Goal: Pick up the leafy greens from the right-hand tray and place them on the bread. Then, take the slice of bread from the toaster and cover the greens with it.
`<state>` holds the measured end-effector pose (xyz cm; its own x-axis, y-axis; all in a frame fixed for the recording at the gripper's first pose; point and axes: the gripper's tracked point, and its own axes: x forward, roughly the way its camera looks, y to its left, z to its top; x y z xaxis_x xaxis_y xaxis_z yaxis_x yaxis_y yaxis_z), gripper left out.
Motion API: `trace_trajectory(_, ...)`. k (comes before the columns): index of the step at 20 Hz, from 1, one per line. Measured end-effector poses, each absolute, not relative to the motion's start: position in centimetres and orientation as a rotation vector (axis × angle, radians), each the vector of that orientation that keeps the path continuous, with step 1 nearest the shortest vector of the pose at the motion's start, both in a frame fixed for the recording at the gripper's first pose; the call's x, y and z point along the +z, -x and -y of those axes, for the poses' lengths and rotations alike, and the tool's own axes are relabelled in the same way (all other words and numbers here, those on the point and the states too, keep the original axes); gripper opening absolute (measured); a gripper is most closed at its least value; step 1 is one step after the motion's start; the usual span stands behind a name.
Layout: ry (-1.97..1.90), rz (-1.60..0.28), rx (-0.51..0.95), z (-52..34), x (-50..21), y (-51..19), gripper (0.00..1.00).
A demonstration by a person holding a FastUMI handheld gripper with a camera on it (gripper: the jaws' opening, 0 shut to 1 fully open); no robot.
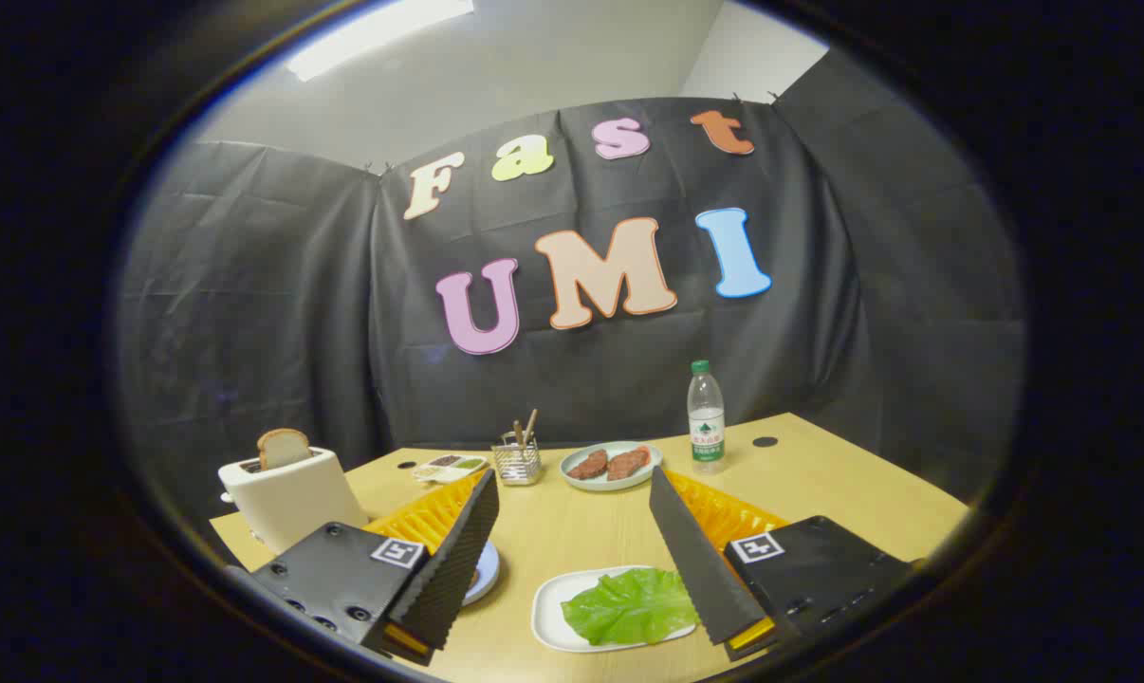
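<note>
My gripper [574, 486] stands open above the wooden table, nothing between its fingers. A green lettuce leaf [629, 607] lies on a white tray [553, 607], low between the fingers and close to the right finger. Behind the left finger the rim of a plate [488, 574] peeks out; what lies on it is hidden. A white toaster [292, 495] stands beyond the left finger, with a slice of bread [283, 446] sticking up out of its slot.
Beyond the fingertips, a pale plate [610, 468] holds two reddish meat pieces. A wire holder with sticks [517, 458], a small sauce tray [449, 467] and a water bottle [706, 417] stand near the table's far edge. Black cloth walls close the back.
</note>
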<state>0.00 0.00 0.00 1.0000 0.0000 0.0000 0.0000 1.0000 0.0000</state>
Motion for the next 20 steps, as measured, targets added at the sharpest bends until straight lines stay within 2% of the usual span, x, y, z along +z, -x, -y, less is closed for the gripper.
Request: trace_trajectory(20,-0.034,-0.048,-0.058,3.2,-1.2,-0.1,1.0)
